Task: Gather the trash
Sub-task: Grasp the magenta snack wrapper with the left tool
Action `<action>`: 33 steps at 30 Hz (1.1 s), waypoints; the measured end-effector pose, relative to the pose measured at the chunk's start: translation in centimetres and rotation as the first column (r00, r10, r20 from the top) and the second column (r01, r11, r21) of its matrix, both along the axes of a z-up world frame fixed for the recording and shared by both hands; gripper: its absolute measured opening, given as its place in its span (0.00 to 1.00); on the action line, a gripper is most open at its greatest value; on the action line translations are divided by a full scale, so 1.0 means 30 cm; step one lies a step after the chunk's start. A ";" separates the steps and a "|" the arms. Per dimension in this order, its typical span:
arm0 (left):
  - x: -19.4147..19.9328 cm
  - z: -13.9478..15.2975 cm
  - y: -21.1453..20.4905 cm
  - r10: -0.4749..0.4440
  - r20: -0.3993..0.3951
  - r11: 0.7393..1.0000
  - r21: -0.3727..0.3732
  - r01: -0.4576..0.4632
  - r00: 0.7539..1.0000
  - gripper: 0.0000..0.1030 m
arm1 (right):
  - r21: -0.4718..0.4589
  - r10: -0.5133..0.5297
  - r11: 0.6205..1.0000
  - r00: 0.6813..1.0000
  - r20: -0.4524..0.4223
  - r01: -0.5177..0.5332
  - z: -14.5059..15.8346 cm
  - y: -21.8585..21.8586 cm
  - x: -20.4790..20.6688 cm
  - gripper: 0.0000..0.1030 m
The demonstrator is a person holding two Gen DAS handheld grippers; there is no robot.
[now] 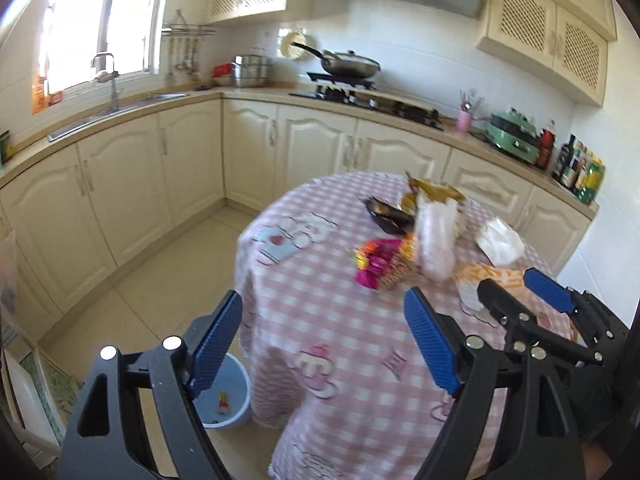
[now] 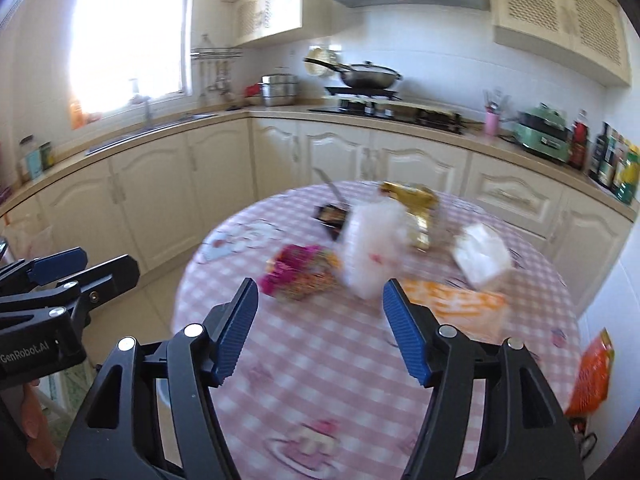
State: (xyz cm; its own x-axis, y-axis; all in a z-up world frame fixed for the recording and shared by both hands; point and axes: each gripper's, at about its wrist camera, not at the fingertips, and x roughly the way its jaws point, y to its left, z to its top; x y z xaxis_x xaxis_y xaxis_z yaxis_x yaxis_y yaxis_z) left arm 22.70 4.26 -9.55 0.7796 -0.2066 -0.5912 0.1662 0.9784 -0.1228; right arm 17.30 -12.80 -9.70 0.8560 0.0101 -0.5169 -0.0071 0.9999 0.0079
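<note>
A round table (image 1: 320,304) under a pink checked cloth carries the trash: a pink snack wrapper (image 1: 380,262), a clear plastic bag (image 1: 436,236), a black tray (image 1: 388,214), a gold wrapper (image 1: 432,192), white paper (image 1: 500,240) and an orange wrapper (image 1: 488,276). My left gripper (image 1: 324,336) hangs open over the table's near edge, nothing between its pads. My right gripper (image 2: 320,332) is open too, short of the plastic bag (image 2: 372,248) and the pink wrapper (image 2: 300,272). A light blue bin (image 1: 228,396) stands on the floor left of the table.
Cream cabinets and a counter run round the back, with a sink (image 1: 120,112), a stove with a pan (image 1: 348,66) and bottles (image 1: 576,164). An orange bag (image 2: 592,376) lies off the table's right side. Tiled floor lies between table and cabinets.
</note>
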 end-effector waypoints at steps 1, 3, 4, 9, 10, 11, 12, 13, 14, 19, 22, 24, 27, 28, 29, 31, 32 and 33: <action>0.002 -0.011 -0.018 -0.015 -0.012 1.000 -0.003 0.015 1.000 0.79 | 0.002 -0.018 1.000 1.000 -0.008 0.018 -0.010 -0.027 0.002 0.61; 0.019 -0.036 -0.068 -0.032 -0.039 0.999 0.004 0.032 0.999 0.79 | 0.015 -0.051 0.999 0.998 -0.023 0.052 -0.032 -0.093 -0.010 0.62; 0.028 -0.048 -0.084 -0.037 -0.047 0.999 0.006 0.038 0.998 0.79 | 0.025 -0.061 0.998 0.998 -0.029 0.062 -0.042 -0.120 -0.013 0.63; 0.102 -0.097 -0.145 -0.046 -0.088 0.999 0.023 0.048 0.995 0.79 | 0.053 -0.074 0.996 0.996 -0.043 0.077 -0.077 -0.188 -0.002 0.64; 0.117 -0.104 -0.156 -0.046 -0.093 0.998 0.025 0.049 0.995 0.79 | 0.056 -0.074 0.995 0.996 -0.045 0.077 -0.082 -0.192 0.013 0.64; 0.138 -0.111 -0.165 -0.046 -0.099 0.998 0.030 0.049 0.994 0.79 | 0.059 -0.071 0.996 0.996 -0.046 0.074 -0.084 -0.194 0.019 0.64; 0.156 -0.114 -0.171 -0.045 -0.101 0.998 0.031 0.049 0.994 0.79 | 0.062 -0.068 0.996 0.997 -0.046 0.071 -0.085 -0.195 0.028 0.64; 0.174 -0.118 -0.175 -0.047 -0.103 0.998 0.032 0.050 0.994 0.79 | 0.065 -0.067 0.995 0.997 -0.046 0.070 -0.086 -0.194 0.041 0.64; 0.194 -0.124 -0.178 -0.045 -0.105 0.998 0.038 0.049 0.993 0.79 | 0.069 -0.066 0.995 0.997 -0.048 0.069 -0.088 -0.196 0.062 0.64; 0.304 -0.155 -0.190 -0.048 -0.122 0.997 0.054 0.055 0.991 0.79 | 0.087 -0.054 0.994 0.997 -0.046 0.058 -0.087 -0.197 0.139 0.64; 0.384 -0.186 -0.202 -0.051 -0.138 0.996 0.063 0.060 0.989 0.78 | 0.091 -0.050 0.994 0.997 -0.057 0.055 -0.097 -0.191 0.189 0.64; 0.423 -0.198 -0.206 -0.056 -0.145 0.996 0.054 0.065 0.988 0.78 | 0.093 -0.046 0.994 0.997 -0.064 0.052 -0.103 -0.185 0.214 0.64; 0.483 -0.226 -0.218 -0.068 -0.165 0.995 0.057 0.079 0.984 0.78 | 0.089 -0.044 0.995 0.996 -0.073 0.050 -0.115 -0.175 0.243 0.64; 0.495 -0.234 -0.225 -0.077 -0.170 0.994 0.062 0.088 0.982 0.78 | 0.090 -0.044 0.995 0.996 -0.075 0.050 -0.117 -0.173 0.249 0.64; 0.509 -0.242 -0.231 -0.084 -0.171 0.993 0.071 0.097 0.982 0.75 | 0.087 -0.046 0.995 0.996 -0.076 0.052 -0.119 -0.170 0.252 0.64; 0.529 -0.258 -0.238 -0.112 -0.190 0.991 0.054 0.124 0.975 0.42 | 0.082 -0.048 0.995 0.996 -0.078 0.054 -0.119 -0.166 0.255 0.64; 0.540 -0.269 -0.234 -0.133 -0.214 0.990 0.022 0.141 0.968 0.39 | 0.081 -0.048 0.995 0.996 -0.078 0.055 -0.118 -0.162 0.253 0.64; 0.540 -0.268 -0.227 -0.134 -0.208 0.990 0.011 0.140 0.969 0.39 | 0.080 -0.048 0.995 0.996 -0.076 0.054 -0.116 -0.159 0.250 0.64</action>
